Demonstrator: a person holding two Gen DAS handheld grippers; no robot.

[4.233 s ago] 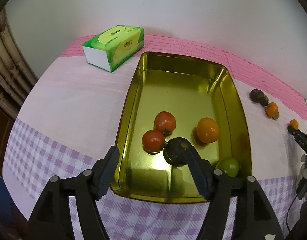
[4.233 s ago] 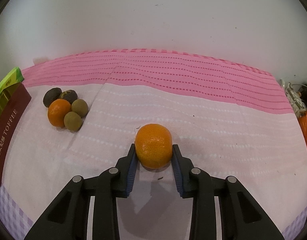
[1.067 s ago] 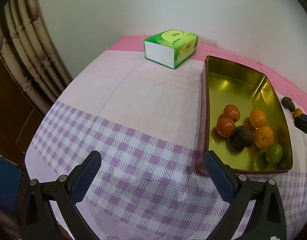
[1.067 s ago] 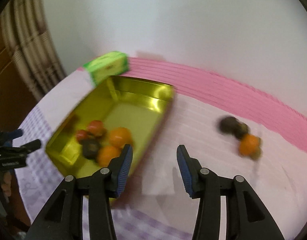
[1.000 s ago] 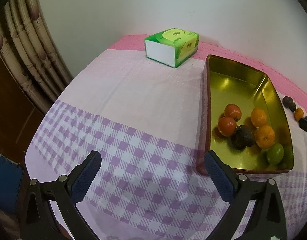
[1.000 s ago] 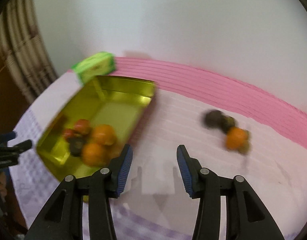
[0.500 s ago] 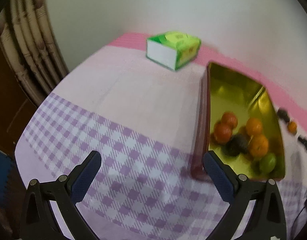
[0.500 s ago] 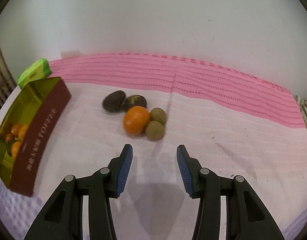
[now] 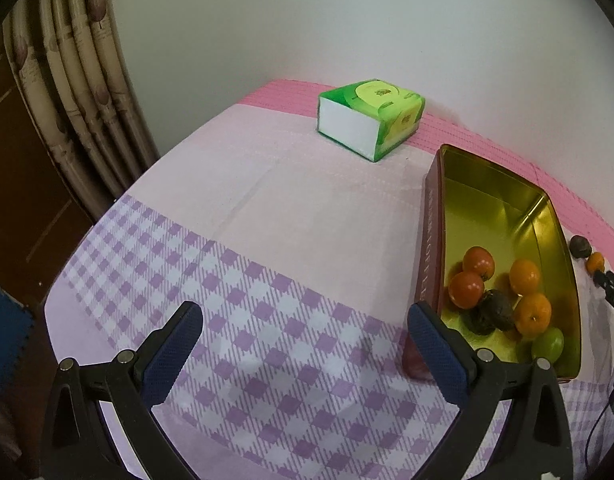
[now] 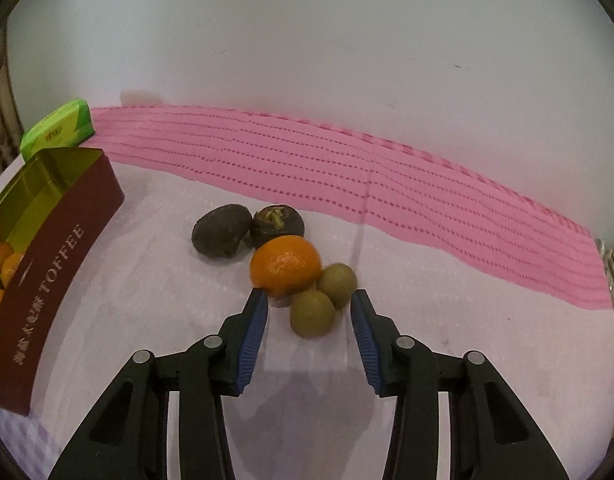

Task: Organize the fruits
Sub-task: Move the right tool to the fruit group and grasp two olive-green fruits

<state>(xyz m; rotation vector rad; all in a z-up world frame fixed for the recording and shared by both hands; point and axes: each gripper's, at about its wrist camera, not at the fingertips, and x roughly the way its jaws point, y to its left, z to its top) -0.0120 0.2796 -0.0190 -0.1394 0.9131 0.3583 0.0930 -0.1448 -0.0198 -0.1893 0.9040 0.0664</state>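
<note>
A gold toffee tin (image 9: 495, 196) holds two tomatoes, two oranges, a dark fruit and a green fruit; its maroon side shows in the right wrist view (image 10: 55, 276). On the cloth beside it lies a cluster: an orange (image 10: 285, 265), two kiwis (image 10: 311, 313), and two dark fruits (image 10: 221, 230). My right gripper (image 10: 309, 305) is open, its fingers either side of the near kiwi and not touching it. My left gripper (image 9: 303, 324) is open and empty above the checked cloth, left of the tin.
A green tissue box (image 9: 371, 118) stands at the back of the table, also in the right wrist view (image 10: 59, 128). A curtain (image 9: 79, 80) hangs at the left. The table edge is near my left gripper. The wall runs close behind the pink cloth band (image 10: 387, 184).
My right gripper let go of an orange in the tin, swung right to the fruit cluster and moved in around the near kiwi. My left gripper drew back from the tin.
</note>
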